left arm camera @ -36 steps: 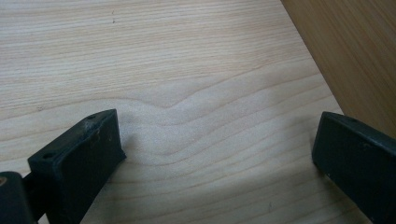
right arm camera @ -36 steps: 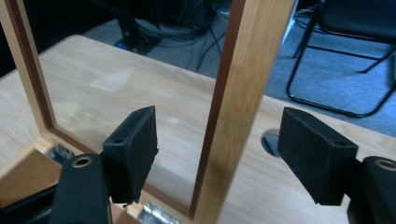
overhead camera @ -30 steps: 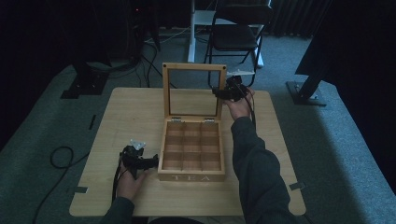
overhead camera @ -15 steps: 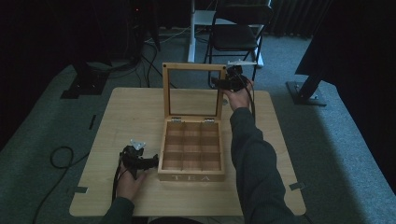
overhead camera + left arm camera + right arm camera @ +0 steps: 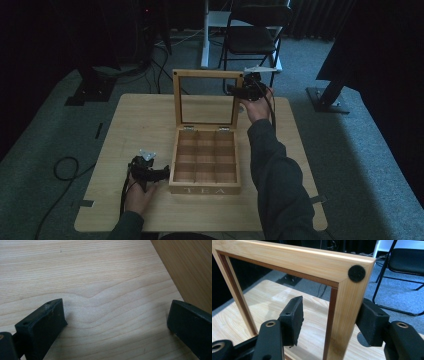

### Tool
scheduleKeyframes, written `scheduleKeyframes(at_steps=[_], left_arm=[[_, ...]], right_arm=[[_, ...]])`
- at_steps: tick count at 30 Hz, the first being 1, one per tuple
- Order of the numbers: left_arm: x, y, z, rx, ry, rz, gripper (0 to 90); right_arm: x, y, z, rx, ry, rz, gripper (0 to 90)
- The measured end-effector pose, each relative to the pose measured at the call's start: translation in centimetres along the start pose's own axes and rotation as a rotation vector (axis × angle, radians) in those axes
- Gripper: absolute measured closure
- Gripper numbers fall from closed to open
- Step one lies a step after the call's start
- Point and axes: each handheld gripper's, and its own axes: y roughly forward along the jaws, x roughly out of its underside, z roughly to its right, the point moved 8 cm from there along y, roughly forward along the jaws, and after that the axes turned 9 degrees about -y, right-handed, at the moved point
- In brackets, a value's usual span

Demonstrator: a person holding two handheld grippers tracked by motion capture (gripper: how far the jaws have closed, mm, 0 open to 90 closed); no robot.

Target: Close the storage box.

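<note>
A wooden tea box [image 5: 206,187] with empty compartments stands open on the table [image 5: 140,120], its glass-paned lid [image 5: 205,74] upright. My right gripper [image 5: 240,92] is at the lid's upper right corner. In the right gripper view its jaws [image 5: 332,310] straddle the lid frame [image 5: 347,305] just below a black felt dot [image 5: 356,273]. They have just been closing: the right jaw sits against the frame, while the left one still stands off it. My left gripper [image 5: 162,173] rests open on the table by the box's left wall [image 5: 190,267], with nothing but bare tabletop between its jaws [image 5: 117,312].
A black folding chair [image 5: 255,35] and a white stand stand on the carpet beyond the table's far edge. A cable loop [image 5: 62,167] lies on the floor at the left. Bare tabletop lies left of the box.
My right gripper has risen along the lid's right side to its top corner, and its jaws have narrowed around the frame. My left gripper has stayed put.
</note>
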Motion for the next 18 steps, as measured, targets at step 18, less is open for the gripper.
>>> scheduleKeyframes(at_steps=[18], left_arm=[[0.0, 0.0, 0.0, 0.000, 0.000, -0.001, 1.6]], right_arm=[[1.0, -4.0, -2.5, -0.016, -0.021, 0.009, 44.8]])
